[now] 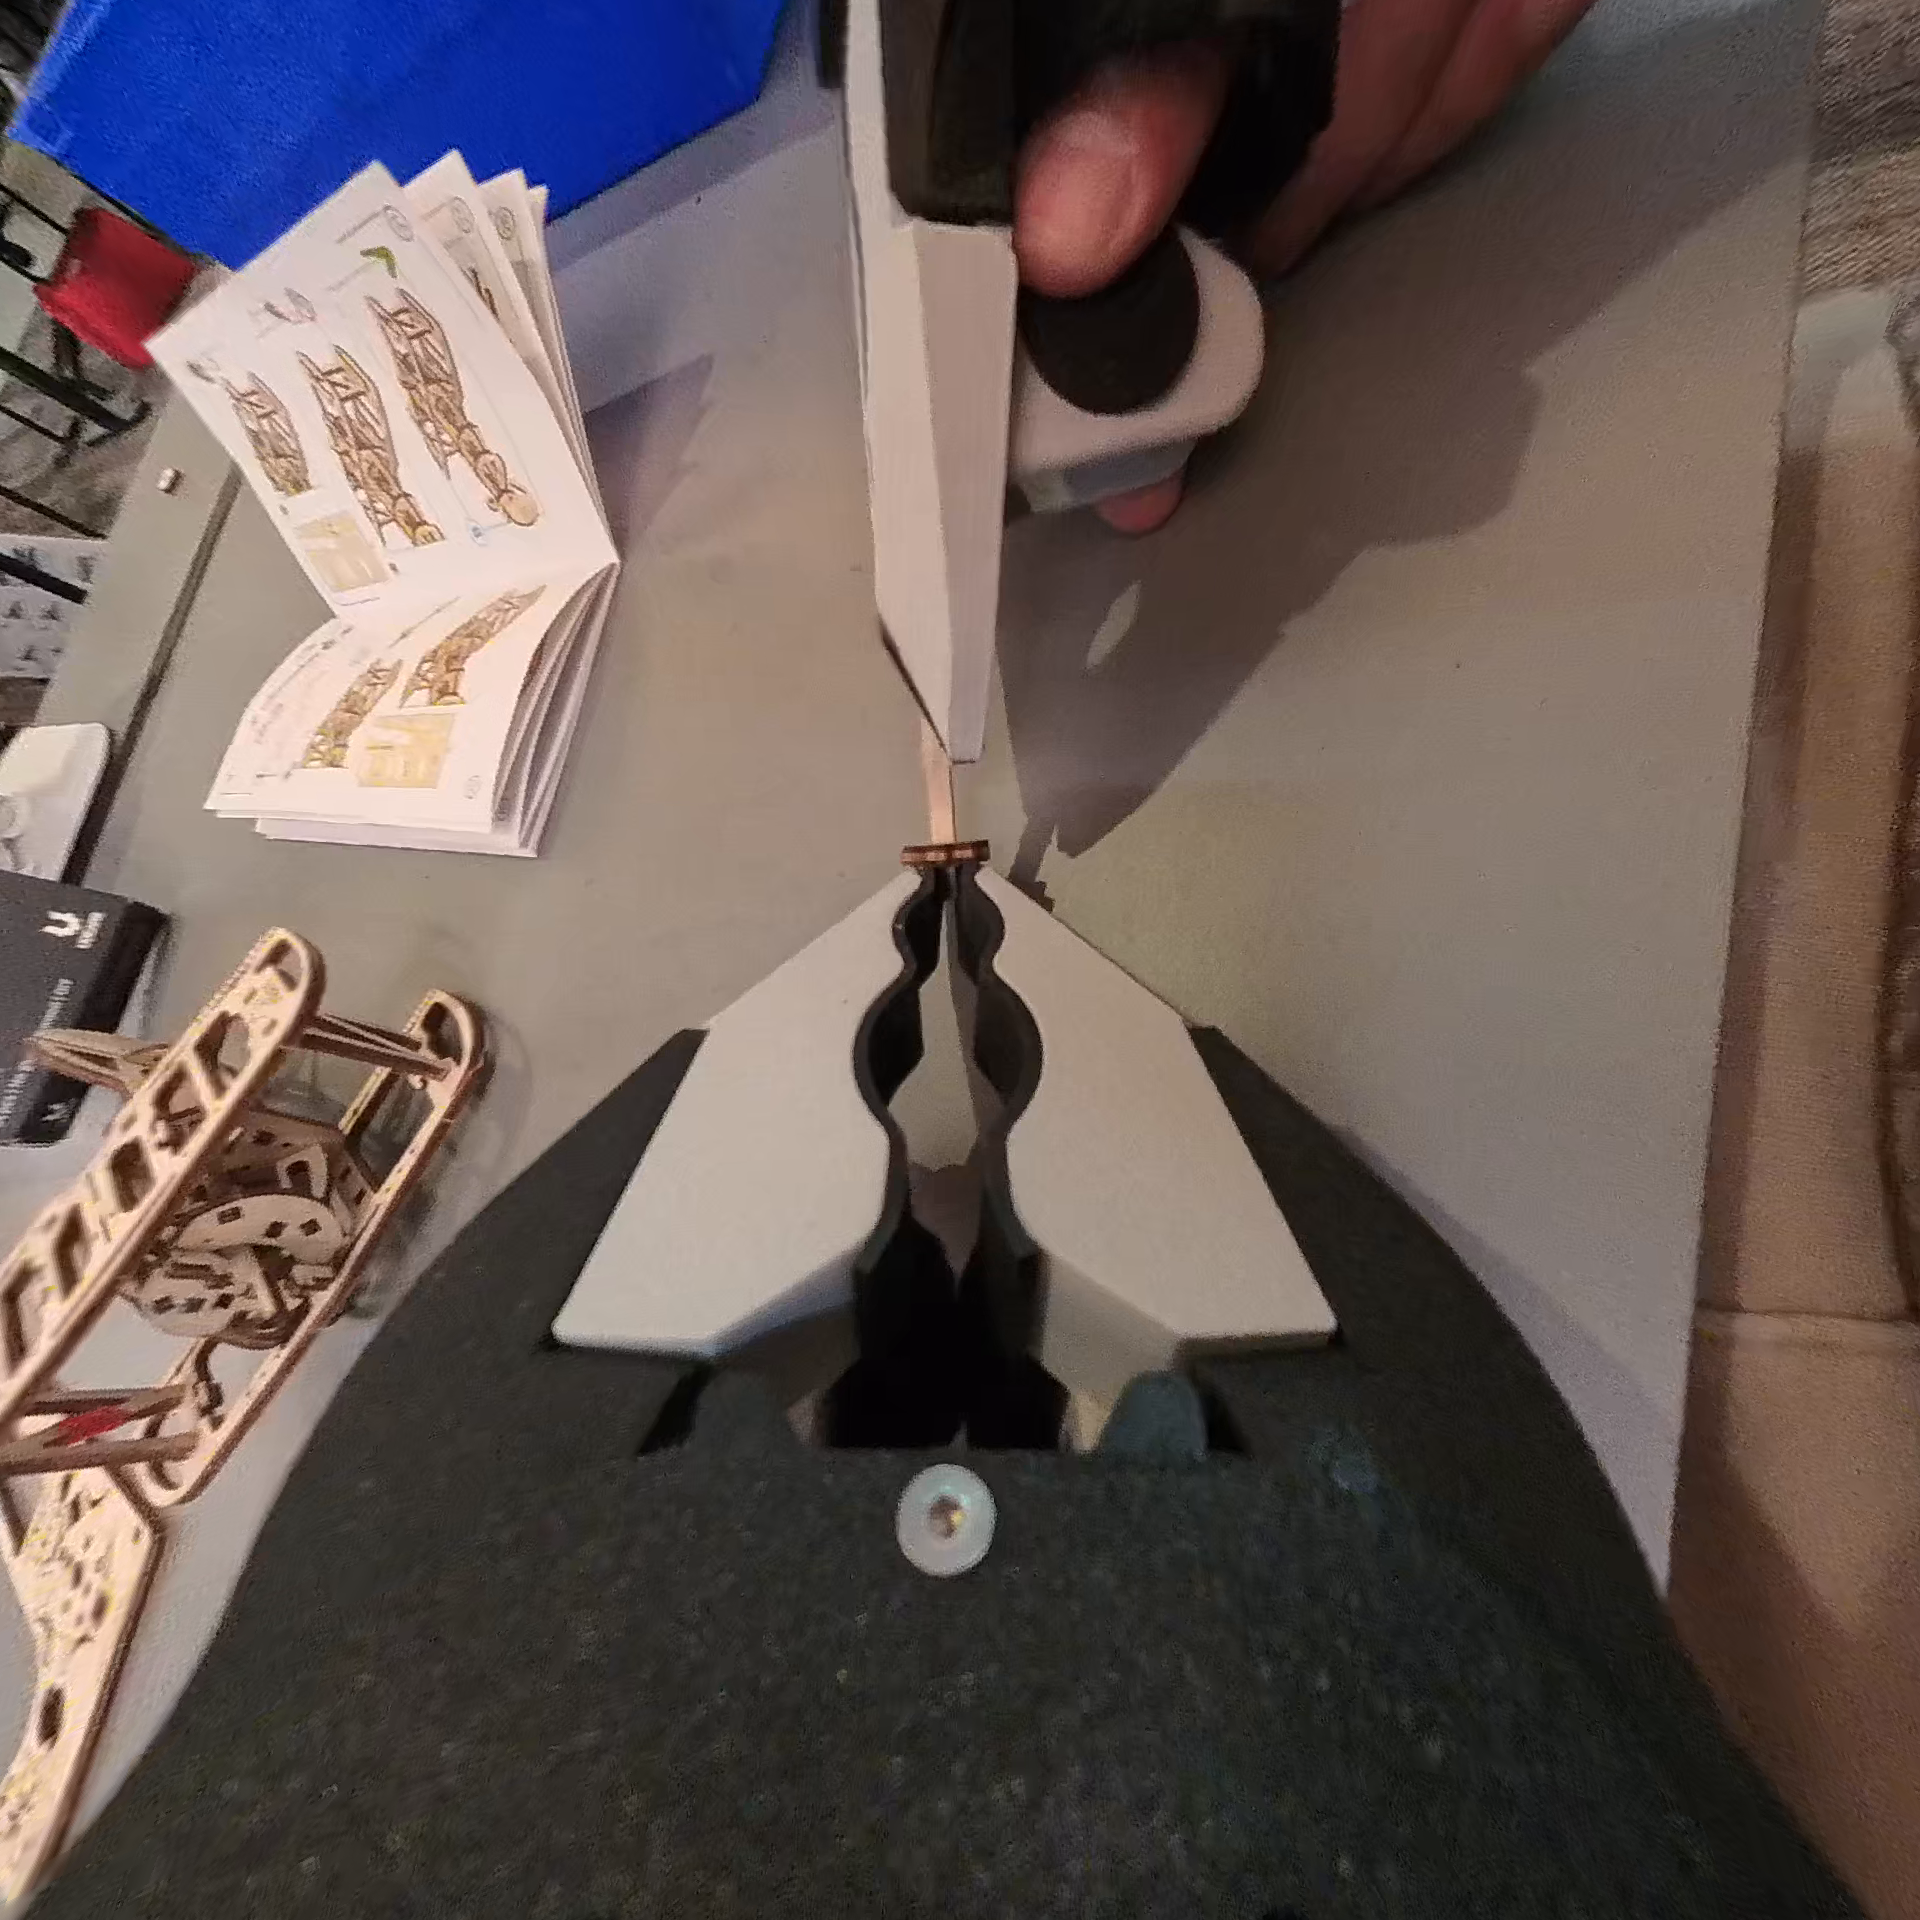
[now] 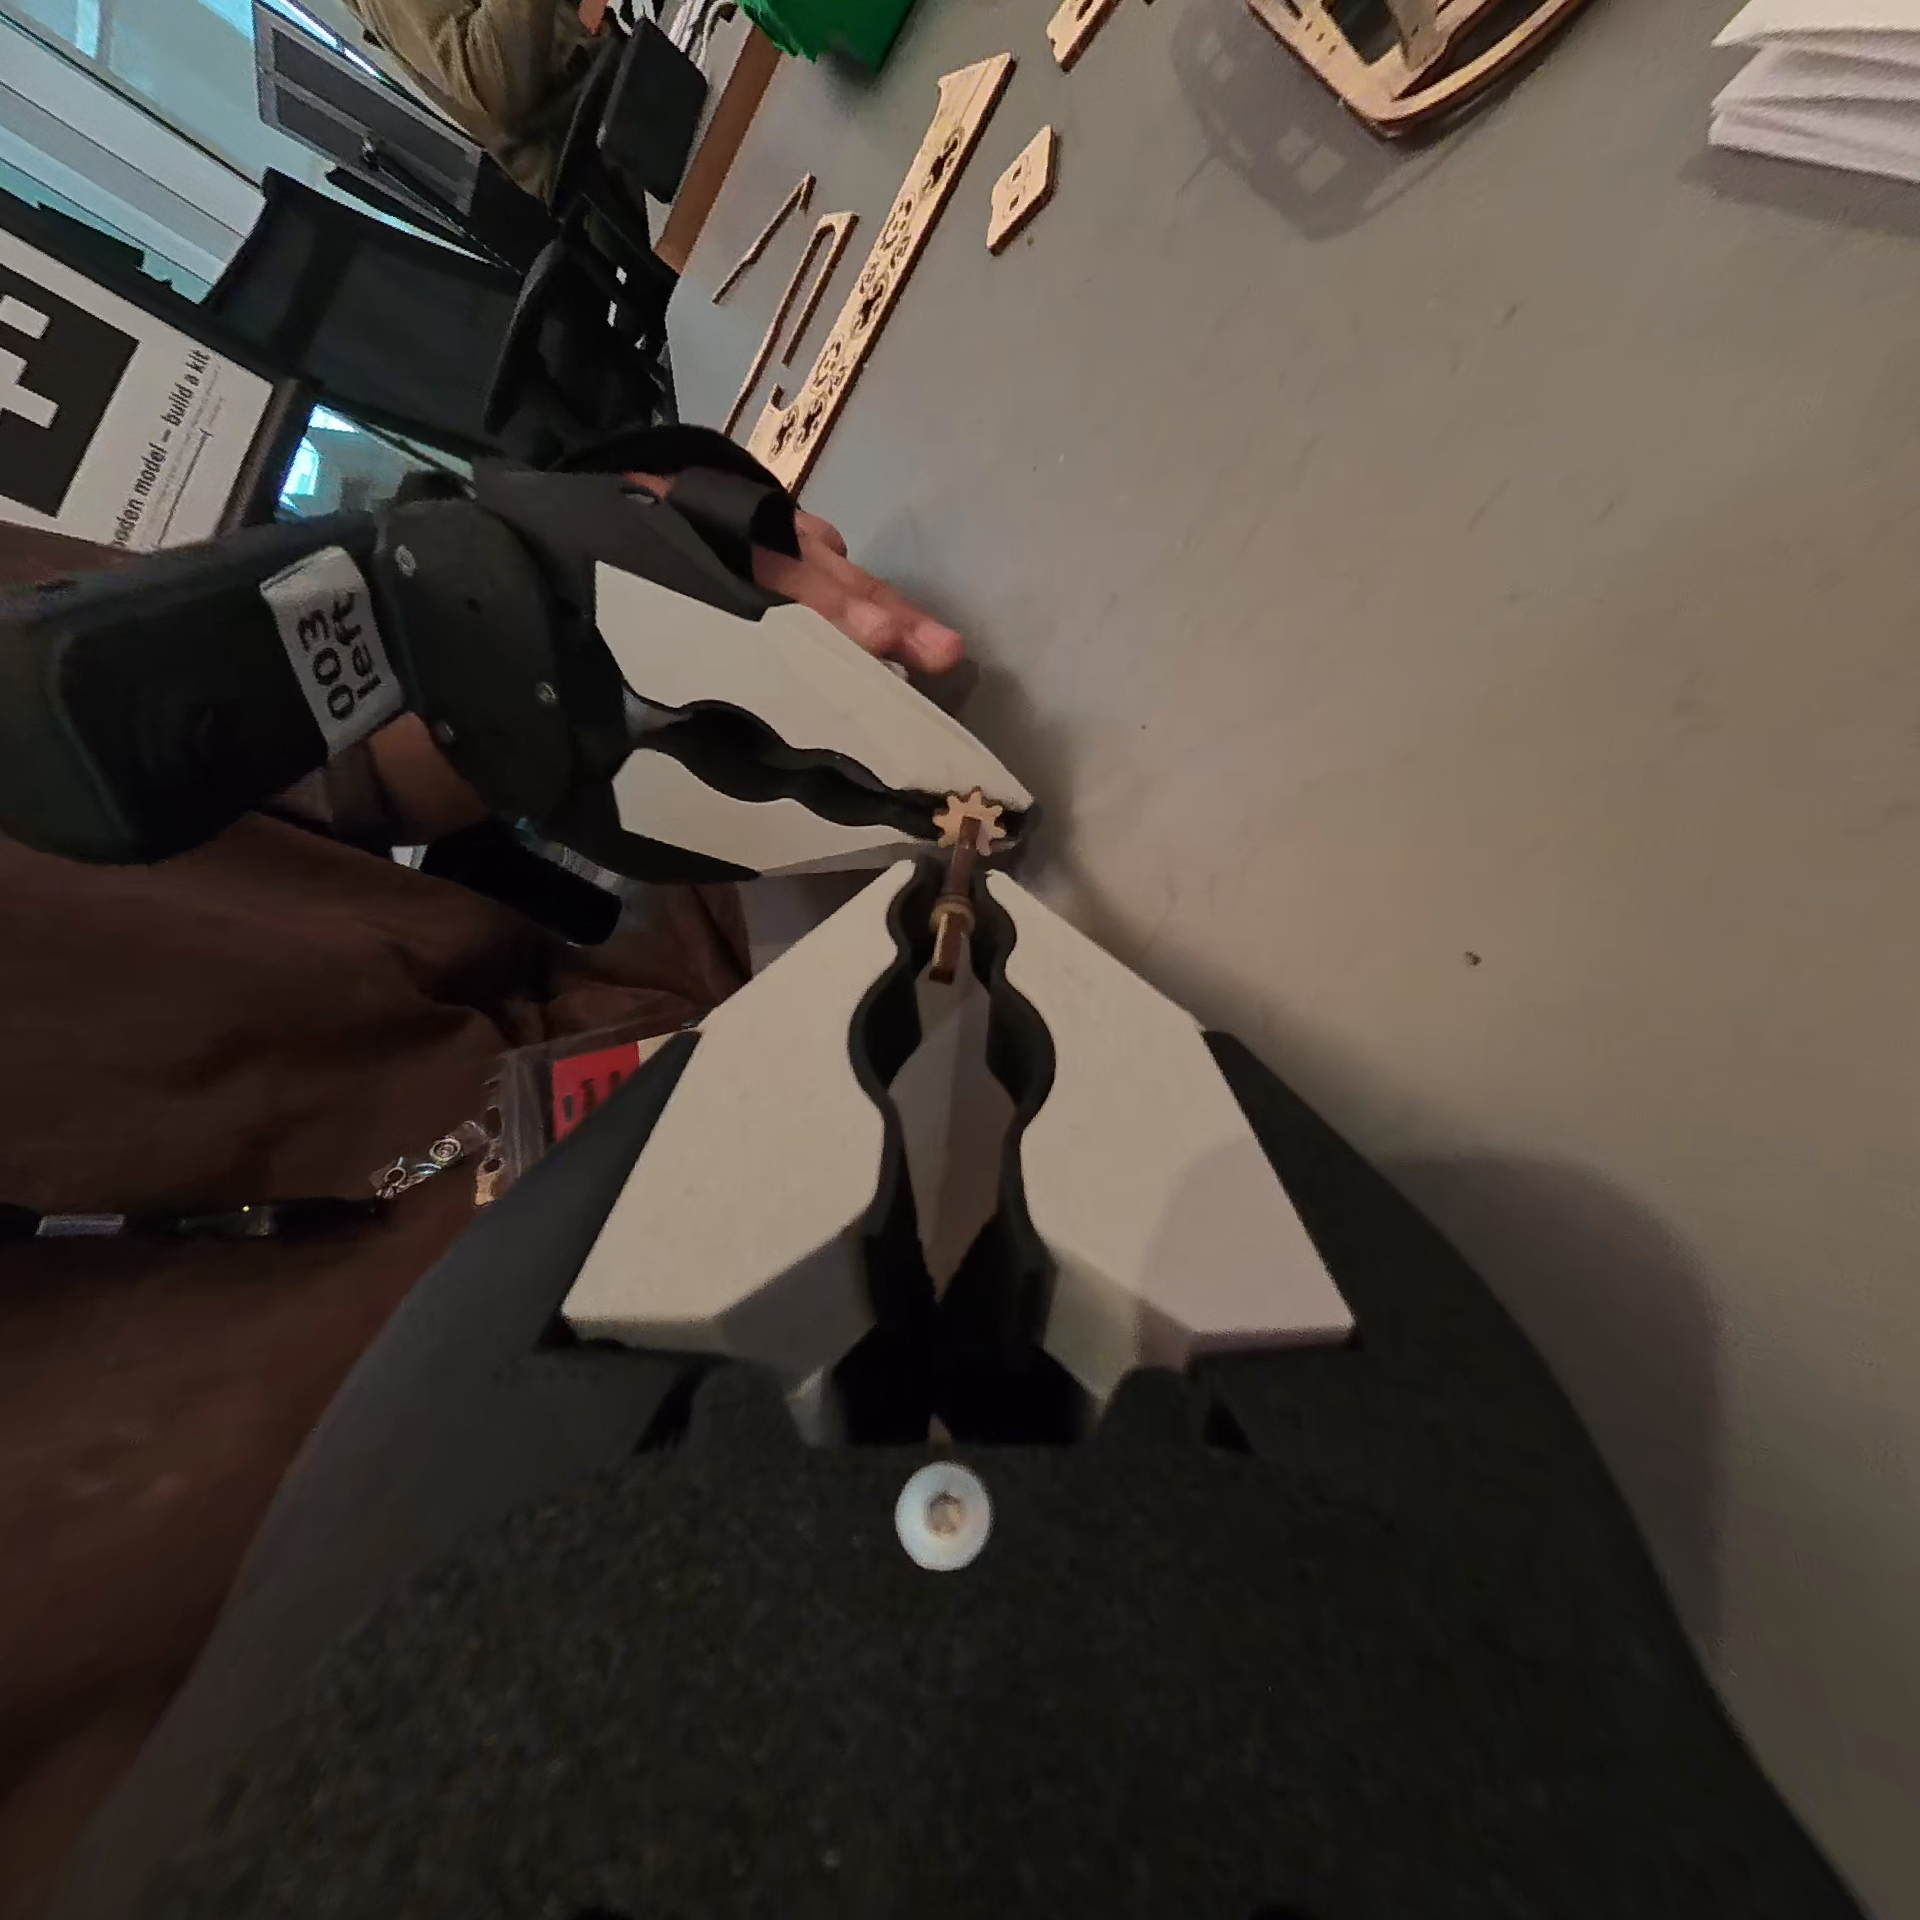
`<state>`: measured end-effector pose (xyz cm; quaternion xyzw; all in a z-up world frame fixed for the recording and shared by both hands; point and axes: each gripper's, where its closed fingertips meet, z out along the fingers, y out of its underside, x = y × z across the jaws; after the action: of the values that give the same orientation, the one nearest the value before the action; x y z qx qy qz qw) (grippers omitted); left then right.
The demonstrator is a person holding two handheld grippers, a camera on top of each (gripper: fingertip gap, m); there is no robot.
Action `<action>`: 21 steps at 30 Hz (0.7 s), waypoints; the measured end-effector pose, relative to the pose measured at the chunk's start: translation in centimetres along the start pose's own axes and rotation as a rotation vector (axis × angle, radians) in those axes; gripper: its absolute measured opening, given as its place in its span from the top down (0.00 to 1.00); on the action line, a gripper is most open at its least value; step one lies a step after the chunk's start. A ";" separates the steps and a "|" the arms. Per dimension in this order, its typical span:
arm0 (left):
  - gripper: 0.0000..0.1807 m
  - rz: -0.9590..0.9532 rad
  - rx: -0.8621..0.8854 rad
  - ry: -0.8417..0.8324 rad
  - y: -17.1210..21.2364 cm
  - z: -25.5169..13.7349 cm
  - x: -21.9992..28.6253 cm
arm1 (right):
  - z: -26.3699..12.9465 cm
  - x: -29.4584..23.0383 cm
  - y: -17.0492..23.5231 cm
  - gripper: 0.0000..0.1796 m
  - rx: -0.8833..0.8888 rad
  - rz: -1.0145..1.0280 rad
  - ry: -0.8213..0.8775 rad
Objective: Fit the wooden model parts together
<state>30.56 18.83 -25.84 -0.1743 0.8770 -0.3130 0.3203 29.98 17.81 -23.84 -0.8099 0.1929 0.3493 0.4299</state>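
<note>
Gear pinched in our left claw; right claw clamps peg, lined up above desk for pressing together.

Booklet lies on table behind wooden model.

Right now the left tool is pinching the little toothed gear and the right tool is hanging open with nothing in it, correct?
Not quite. The left tool does pinch the toothed gear, but the right tool is not empty: the right wrist view shows it shut on a thin wooden axle whose tip meets the gear's centre.
</note>
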 end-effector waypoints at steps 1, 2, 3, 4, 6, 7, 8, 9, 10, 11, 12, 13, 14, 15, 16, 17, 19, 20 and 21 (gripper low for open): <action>1.00 -0.010 0.005 0.014 -0.1 0.0 0.1 | -0.1 0.0 0.0 0.98 0.002 0.002 -0.001; 1.00 -0.017 0.005 0.020 -0.1 0.0 0.1 | -0.1 0.0 0.0 0.98 0.003 0.003 0.000; 1.00 -0.022 0.005 0.021 -0.1 0.0 0.0 | -0.1 0.1 -0.1 0.98 0.007 0.002 0.003; 1.00 -0.024 0.005 0.022 -0.1 0.0 0.0 | -0.1 0.1 -0.1 0.98 0.008 0.003 0.004; 1.00 -0.022 0.005 0.013 -0.1 0.0 -0.1 | -0.1 0.0 -0.1 0.98 0.011 -0.003 0.005; 1.00 -0.023 0.004 0.010 0.0 0.0 -0.1 | -0.1 0.0 -0.1 0.98 0.011 -0.001 0.006; 1.00 -0.025 0.004 0.010 0.0 0.0 -0.2 | -0.1 0.0 0.0 0.98 0.011 -0.003 0.007; 1.00 -0.033 0.000 0.008 0.0 0.0 -0.2 | -0.2 0.0 -0.1 0.98 0.018 -0.008 0.008; 1.00 -0.041 -0.004 0.009 0.1 0.1 -0.3 | -0.2 -0.1 -0.1 0.98 0.022 -0.008 0.005; 1.00 -0.047 -0.004 0.014 0.1 0.1 -0.3 | -0.3 -0.1 -0.2 0.98 0.028 -0.014 0.004; 1.00 -0.050 -0.007 0.012 0.1 0.1 -0.4 | -0.3 -0.2 -0.3 0.98 0.035 -0.020 0.006; 1.00 -0.049 -0.008 0.012 0.1 0.1 -0.4 | -0.2 -0.2 -0.2 0.98 0.030 -0.025 0.007; 1.00 -0.045 -0.008 0.009 0.1 0.1 -0.4 | -0.2 -0.2 -0.3 0.98 0.031 -0.030 0.010; 1.00 -0.042 -0.008 0.007 0.1 0.1 -0.3 | -0.2 -0.2 -0.2 0.98 0.031 -0.030 0.010; 1.00 -0.038 -0.008 0.005 0.1 0.1 -0.3 | -0.2 -0.3 -0.3 0.98 0.031 -0.031 0.010; 1.00 -0.036 -0.008 0.002 0.1 0.1 -0.3 | -0.2 -0.3 -0.3 0.98 0.030 -0.034 0.011; 1.00 -0.029 -0.009 0.000 0.1 0.1 -0.3 | 0.0 -0.4 -0.2 0.98 0.021 -0.051 0.014; 1.00 -0.024 -0.010 -0.006 0.1 0.1 -0.3 | 0.0 -0.4 -0.2 0.97 0.019 -0.058 0.015; 1.00 -0.018 -0.012 -0.009 0.1 0.1 -0.3 | 0.0 -0.4 -0.2 0.98 0.014 -0.056 0.011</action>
<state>30.82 19.05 -25.86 -0.1853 0.8758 -0.3098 0.3203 29.86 17.97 -23.47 -0.8138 0.1752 0.3313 0.4442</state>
